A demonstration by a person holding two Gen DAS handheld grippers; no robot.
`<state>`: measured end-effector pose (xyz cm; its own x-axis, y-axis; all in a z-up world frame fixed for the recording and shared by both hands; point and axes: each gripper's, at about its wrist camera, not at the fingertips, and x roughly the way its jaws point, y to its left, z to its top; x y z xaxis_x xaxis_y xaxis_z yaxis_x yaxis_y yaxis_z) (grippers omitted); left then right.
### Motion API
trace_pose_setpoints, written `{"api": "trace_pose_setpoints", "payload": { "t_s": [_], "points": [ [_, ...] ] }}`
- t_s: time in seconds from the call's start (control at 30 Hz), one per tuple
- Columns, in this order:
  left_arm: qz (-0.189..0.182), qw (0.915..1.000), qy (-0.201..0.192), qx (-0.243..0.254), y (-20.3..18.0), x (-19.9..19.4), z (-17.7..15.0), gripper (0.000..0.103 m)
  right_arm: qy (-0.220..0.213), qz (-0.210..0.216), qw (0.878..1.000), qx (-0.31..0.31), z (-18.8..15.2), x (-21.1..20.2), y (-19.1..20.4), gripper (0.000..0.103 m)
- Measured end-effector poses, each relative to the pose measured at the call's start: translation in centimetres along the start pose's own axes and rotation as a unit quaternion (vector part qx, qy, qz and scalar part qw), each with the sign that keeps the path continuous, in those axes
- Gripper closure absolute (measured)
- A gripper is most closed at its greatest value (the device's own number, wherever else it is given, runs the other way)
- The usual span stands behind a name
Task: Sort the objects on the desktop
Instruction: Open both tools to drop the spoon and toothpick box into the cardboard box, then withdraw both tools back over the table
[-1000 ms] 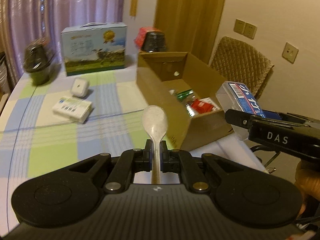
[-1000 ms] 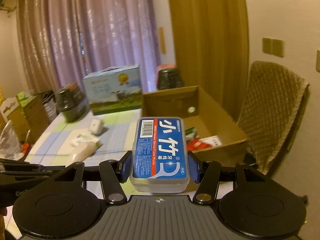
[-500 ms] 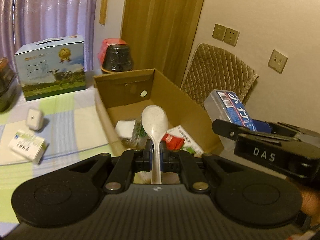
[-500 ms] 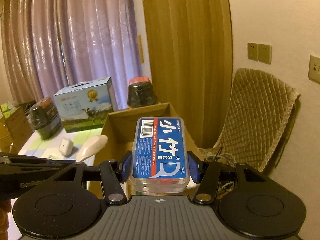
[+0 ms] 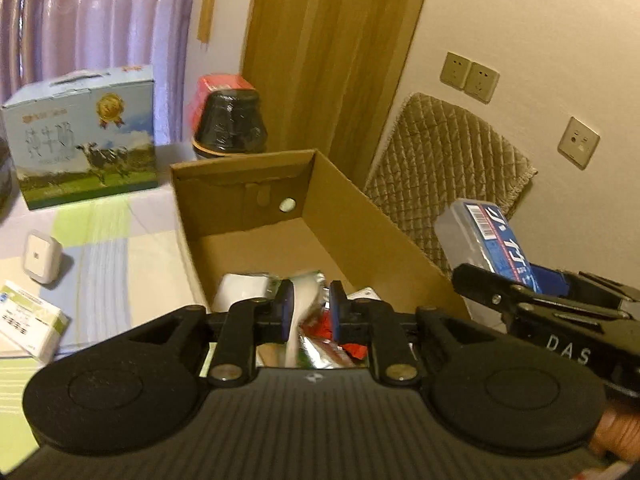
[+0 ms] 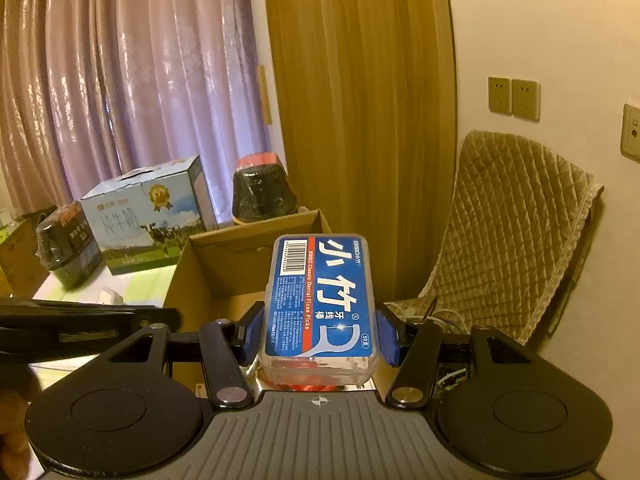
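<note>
My left gripper (image 5: 311,308) hangs over the near end of the open cardboard box (image 5: 360,216), jaws parted. The white spoon (image 5: 301,304) is a blurred shape between the fingers, dropping toward the packets in the box. My right gripper (image 6: 320,334) is shut on a clear dental floss pick box (image 6: 320,300) with a blue label, held upright. In the left wrist view that floss box (image 5: 484,236) and the right gripper (image 5: 560,320) sit just right of the cardboard box. The left gripper (image 6: 80,320) shows as a dark bar at the left of the right wrist view.
On the checked tablecloth left of the cardboard box lie a small white charger (image 5: 40,256) and a white medicine box (image 5: 28,324). A blue milk carton (image 5: 84,136) and a black jar (image 5: 230,124) stand behind. A quilted chair (image 5: 440,168) stands right of the table.
The left gripper swung right over the cardboard box and opened; the spoon, upright in its grip before, now slips down. The right gripper moved right, still holding the floss box.
</note>
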<state>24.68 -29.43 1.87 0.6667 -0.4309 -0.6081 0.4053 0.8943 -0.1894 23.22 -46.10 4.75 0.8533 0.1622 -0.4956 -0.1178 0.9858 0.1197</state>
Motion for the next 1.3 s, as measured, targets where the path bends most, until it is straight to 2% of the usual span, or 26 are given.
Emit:
{"api": "trace_pose_setpoints", "payload": {
  "t_s": [0.13, 0.27, 0.4, 0.43, 0.47, 0.5, 0.53, 0.63, 0.73, 0.83, 1.0, 1.17, 1.23, 1.3],
  "points": [
    [0.004, 0.9998, -0.005, -0.017, 1.4, -1.2, -0.8, 0.090, 0.010, 0.007, 1.000, 0.003, -0.3, 0.8, 0.1, 0.050],
    [0.012, 0.9993, -0.012, -0.033, 2.8, -2.6, -1.7, 0.085, 0.017, 0.016, 1.000, -0.002, -0.2, 1.8, 0.8, 0.050],
    [0.019, 0.9987, -0.017, -0.044, 3.8, -4.1, -2.6, 0.082, 0.008, 0.028, 1.000, -0.004, 0.7, 2.7, 1.6, 0.050],
    [0.020, 0.9985, -0.018, -0.047, 4.1, -4.4, -2.8, 0.080, 0.004, 0.035, 0.999, -0.002, 1.1, 2.9, 1.7, 0.046],
    [0.023, 0.9983, -0.020, -0.050, 4.3, -4.7, -3.0, 0.078, 0.002, 0.039, 0.999, -0.001, 1.3, 3.1, 1.8, 0.039],
    [0.024, 0.9981, -0.021, -0.052, 4.6, -5.0, -3.2, 0.076, 0.000, 0.038, 0.999, -0.001, 1.6, 3.2, 1.8, 0.025],
    [0.026, 0.9980, -0.023, -0.053, 4.8, -5.3, -3.4, 0.073, -0.005, 0.036, 0.999, -0.001, 1.8, 3.1, 1.8, 0.022],
    [0.030, 0.9976, -0.023, -0.058, 5.5, -6.0, -3.9, 0.069, -0.009, 0.034, 0.999, 0.004, 2.0, 2.6, 1.8, 0.022],
    [0.035, 0.9967, -0.024, -0.069, 6.3, -6.6, -4.6, 0.058, -0.003, 0.034, 0.999, 0.011, 1.3, 1.8, 1.8, 0.021],
    [0.043, 0.9963, -0.021, -0.071, 6.7, -7.3, -5.3, 0.056, 0.007, 0.037, 0.999, 0.017, 0.3, 0.7, 2.1, 0.021],
    [0.053, 0.9953, -0.021, -0.079, 7.4, -9.2, -6.7, 0.047, 0.026, 0.045, 0.998, 0.027, -1.4, -1.2, 3.4, 0.018],
    [0.072, 0.9945, -0.021, -0.072, 8.0, -11.6, -8.1, 0.028, 0.044, 0.058, 0.997, 0.023, -2.4, -3.0, 5.8, 0.013],
    [0.082, 0.9938, -0.024, -0.072, 8.4, -12.8, -8.8, 0.019, 0.052, 0.067, 0.996, 0.015, -2.8, -3.6, 7.0, 0.006],
    [0.090, 0.9928, -0.025, -0.074, 8.9, -13.9, -9.5, 0.016, 0.058, 0.080, 0.995, 0.005, -3.3, -3.9, 8.3, 0.002]
  ]
}}
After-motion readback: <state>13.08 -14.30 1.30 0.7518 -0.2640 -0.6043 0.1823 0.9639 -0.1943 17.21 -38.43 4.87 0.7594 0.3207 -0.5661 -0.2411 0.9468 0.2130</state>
